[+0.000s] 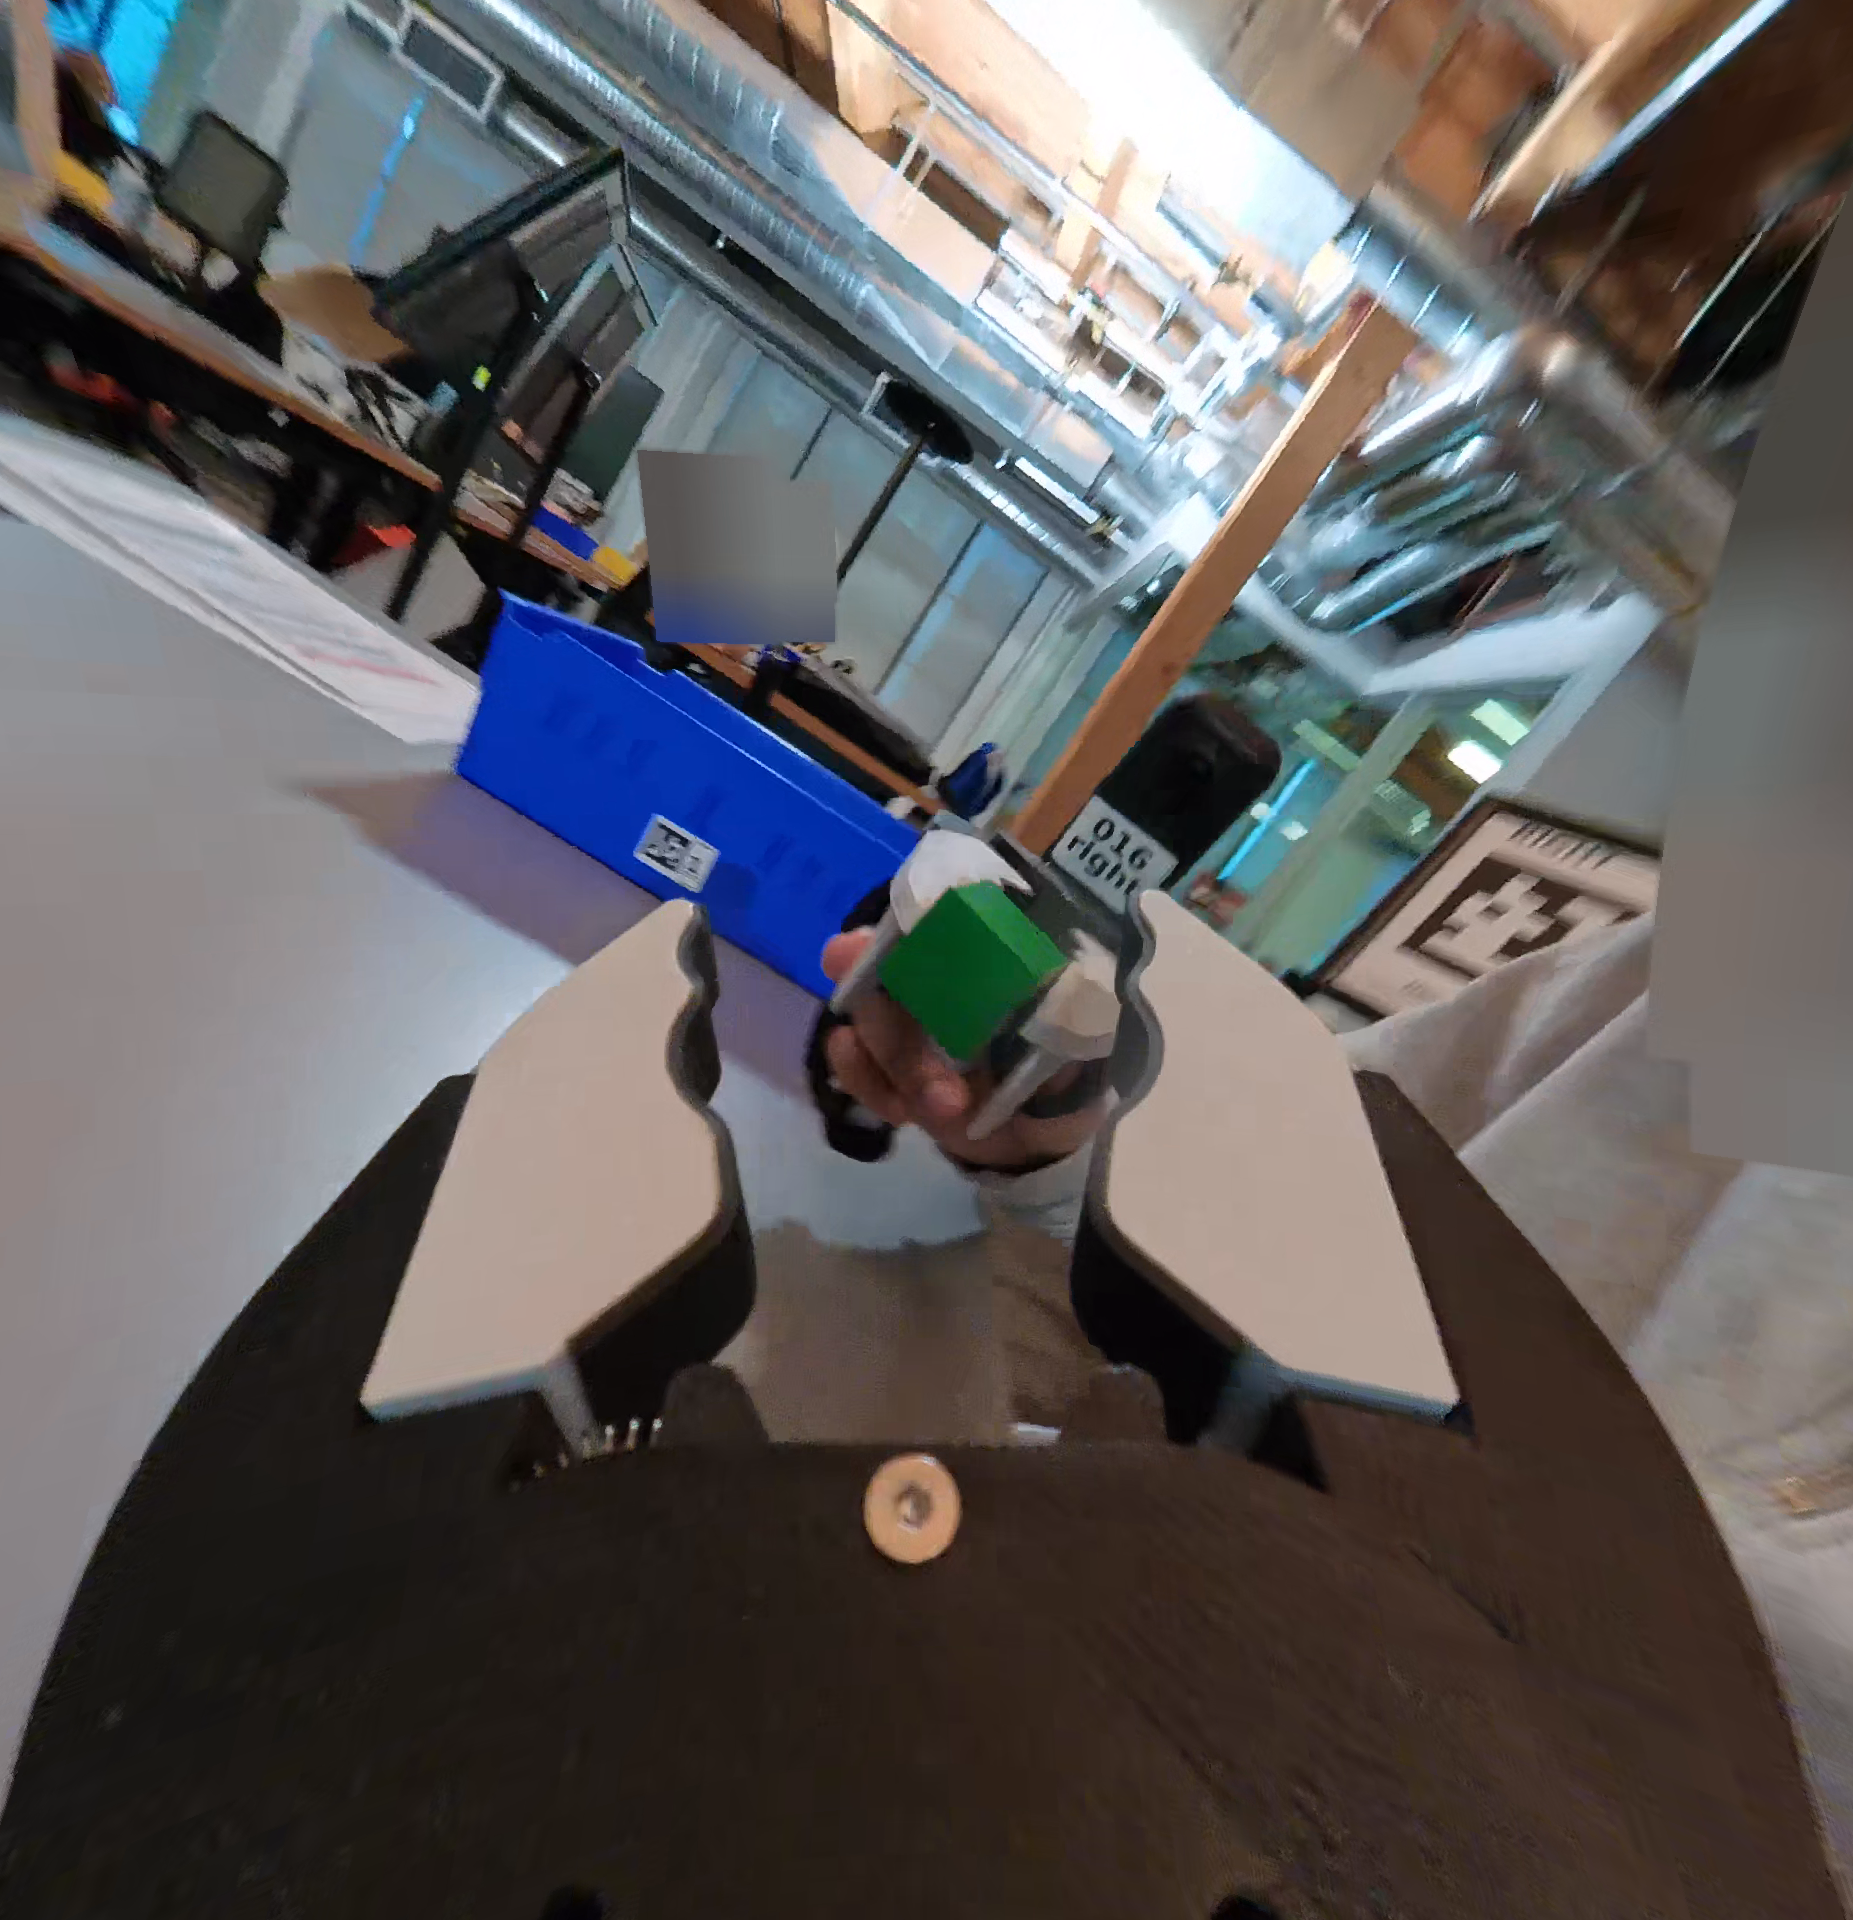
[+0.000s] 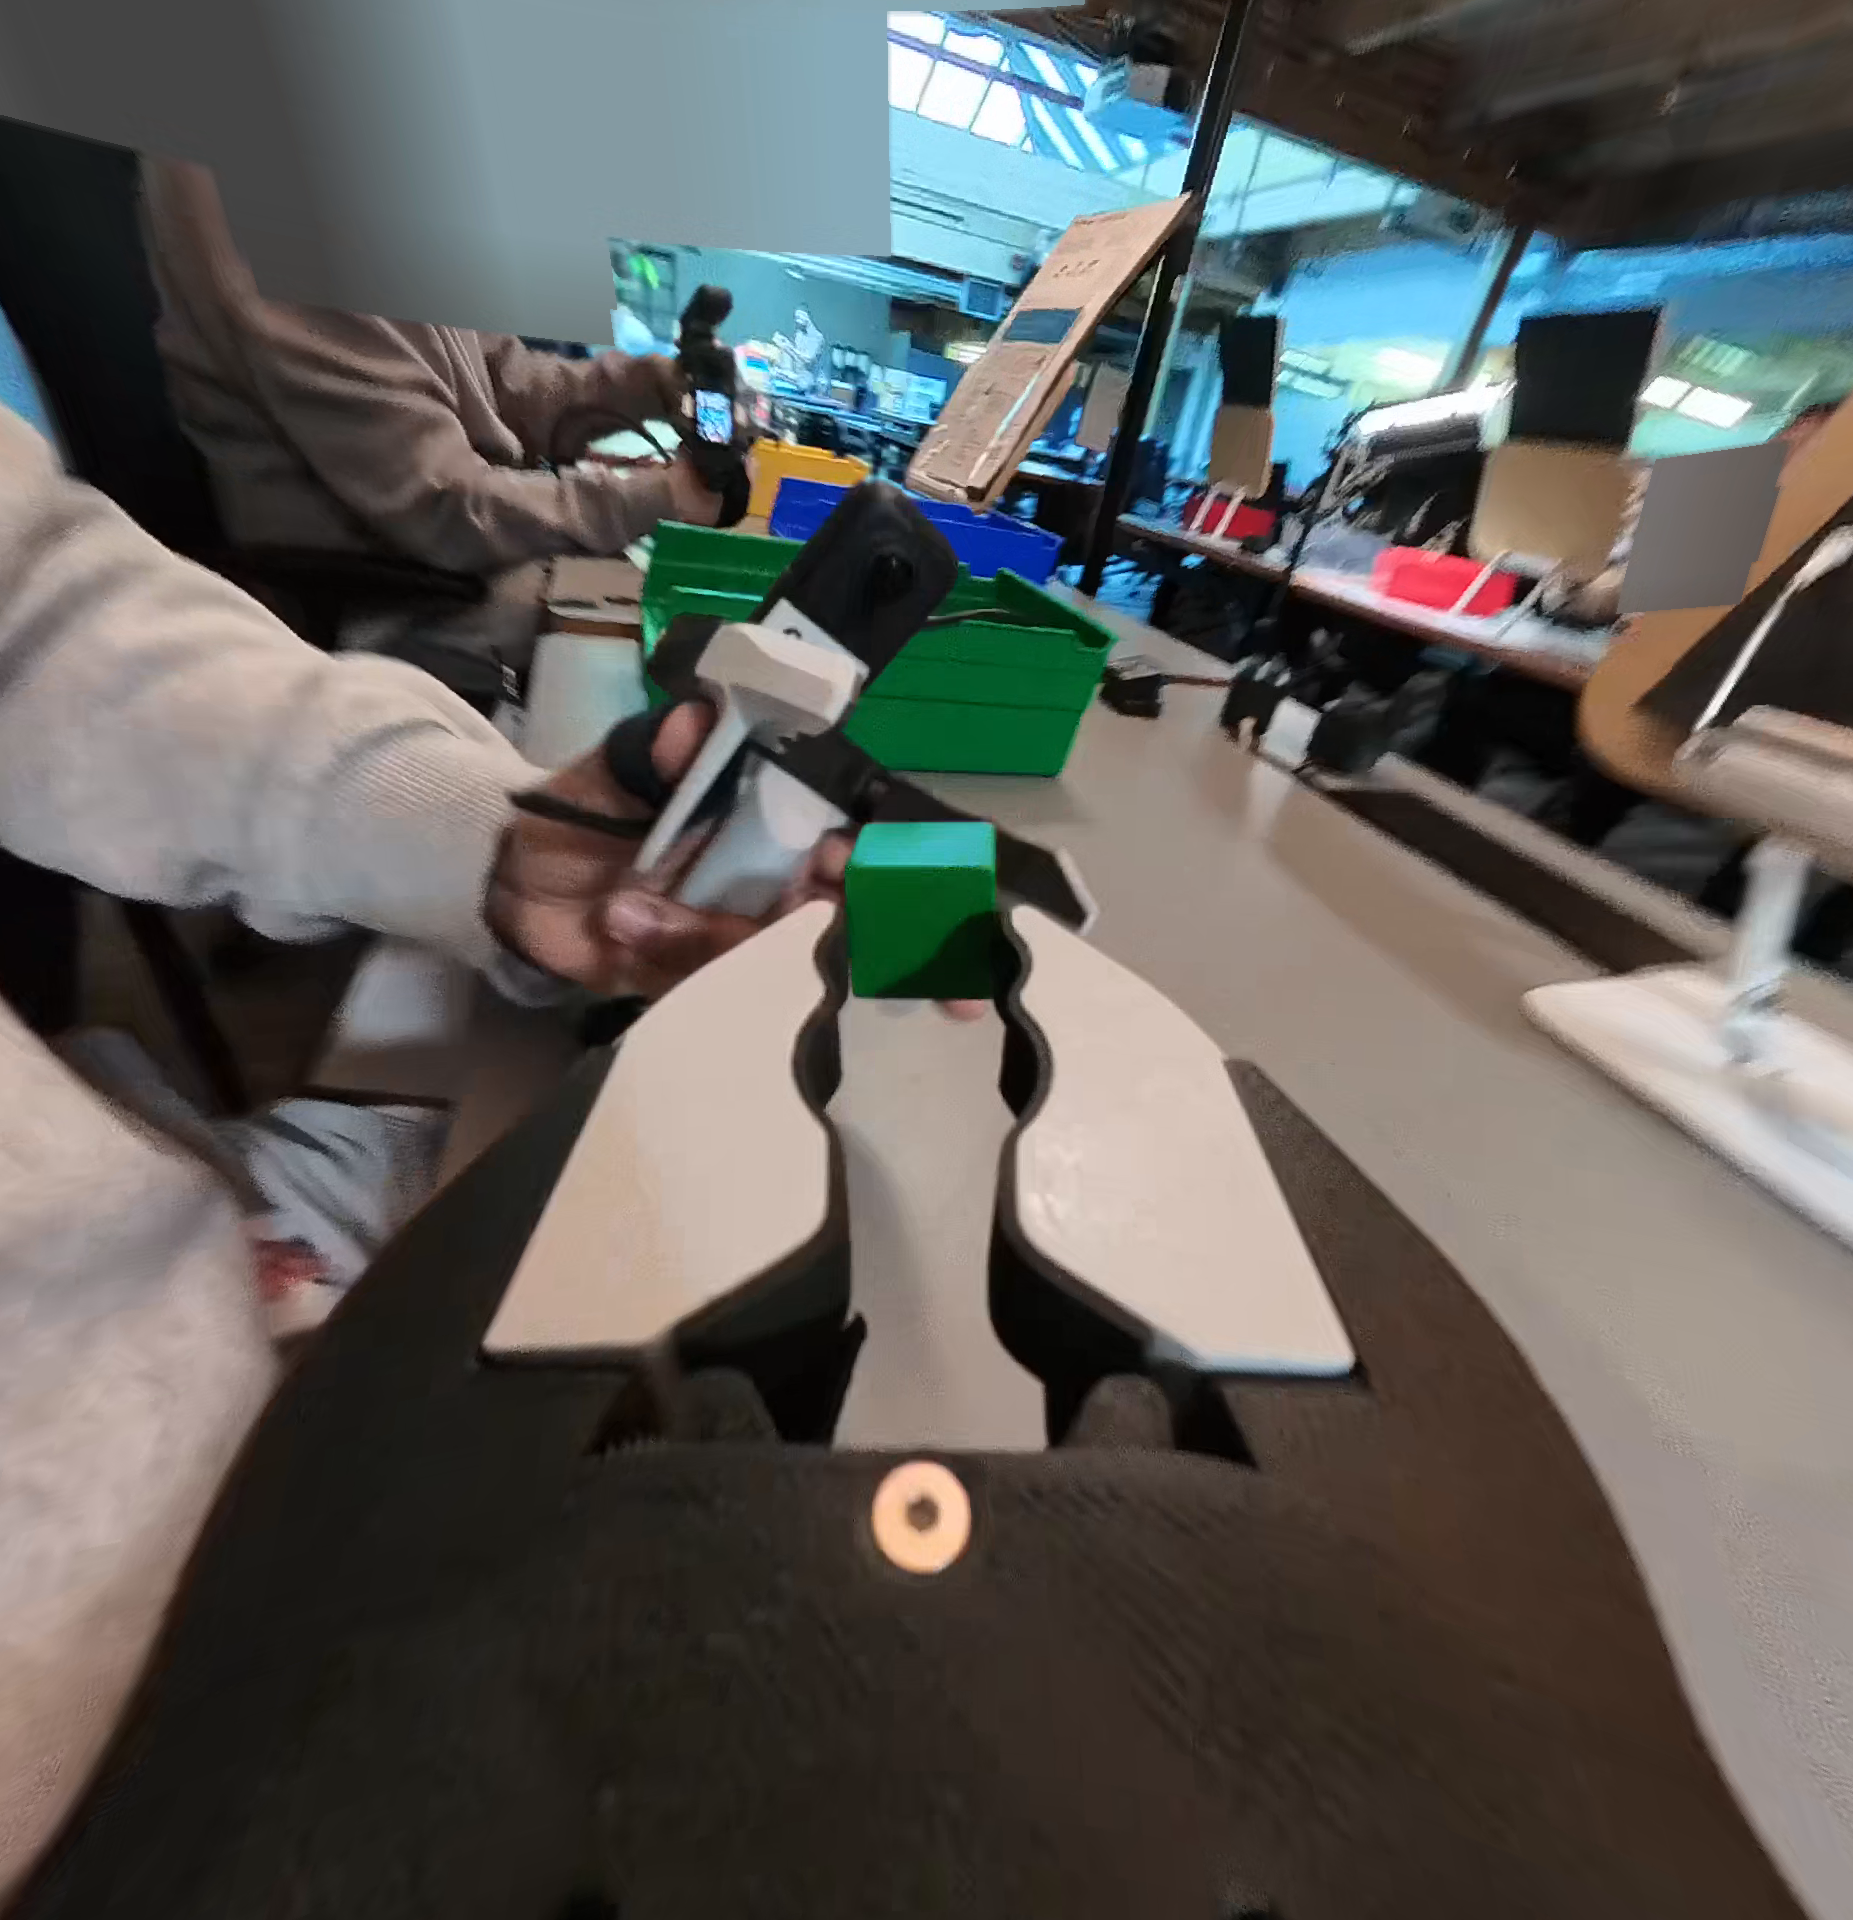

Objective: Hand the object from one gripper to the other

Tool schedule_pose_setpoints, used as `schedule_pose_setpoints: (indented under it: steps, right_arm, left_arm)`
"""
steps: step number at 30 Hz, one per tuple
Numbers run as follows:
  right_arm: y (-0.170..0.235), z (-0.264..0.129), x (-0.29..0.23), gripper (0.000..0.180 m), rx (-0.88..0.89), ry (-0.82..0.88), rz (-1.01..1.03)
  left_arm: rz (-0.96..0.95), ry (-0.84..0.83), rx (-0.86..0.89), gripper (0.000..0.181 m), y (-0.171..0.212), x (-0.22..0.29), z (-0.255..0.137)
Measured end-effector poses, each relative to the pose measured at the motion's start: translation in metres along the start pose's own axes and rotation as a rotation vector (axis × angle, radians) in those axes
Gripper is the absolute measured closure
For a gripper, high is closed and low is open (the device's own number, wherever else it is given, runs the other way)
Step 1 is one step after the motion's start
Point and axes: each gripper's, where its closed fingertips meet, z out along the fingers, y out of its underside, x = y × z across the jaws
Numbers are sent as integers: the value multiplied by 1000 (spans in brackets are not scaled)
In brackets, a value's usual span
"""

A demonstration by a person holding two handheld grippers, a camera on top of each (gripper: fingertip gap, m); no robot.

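A green cube (image 2: 920,914) is clamped between the fingertips of my right gripper (image 2: 920,930), held above the grey table (image 2: 1369,1091). My left gripper (image 2: 917,790), held in a hand, faces it from the left with its jaws wide apart; one of its fingers passes just behind the cube. In the left wrist view my left gripper (image 1: 922,930) is open and empty. There the green cube (image 1: 969,971) sits just ahead of its fingertips, right of centre, pinched by the right gripper (image 1: 995,951). I cannot tell if the left fingers touch the cube.
A blue bin (image 1: 641,779) stands on the table beyond the left gripper. A green bin (image 2: 984,675) with blue and yellow bins behind it stands farther back. A white stand (image 2: 1732,1039) is at the right. A seated person holds a small camera (image 2: 709,405).
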Motion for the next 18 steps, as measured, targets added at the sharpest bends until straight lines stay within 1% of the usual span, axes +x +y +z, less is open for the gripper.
schedule_pose_setpoints:
  steps: [1,4,6,8,11,14,16,18]
  right_arm:
    - [0,-2,-1,153,4,-30,92]
    - [-2,-11,-3,152,39,-131,419]
    - [-7,-21,4,153,113,-155,593]
    - [-9,-31,15,153,183,-147,709]
    - [-4,-40,20,153,199,-178,856]
    - [-2,-38,16,153,211,-285,1001]
    - [0,-34,9,153,190,-364,1087]
    - [0,-31,4,153,183,-412,1131]
  left_arm:
    - [78,-21,-16,104,-1,-1,1]
    - [306,-65,-112,97,7,-3,7]
    - [464,-82,-177,97,15,-3,13]
    - [600,-81,-214,100,21,2,20]
    - [778,-78,-227,109,27,11,29]
    - [889,-78,-269,114,38,14,32]
    - [930,-95,-294,117,43,10,32]
    - [948,-108,-294,120,43,8,31]
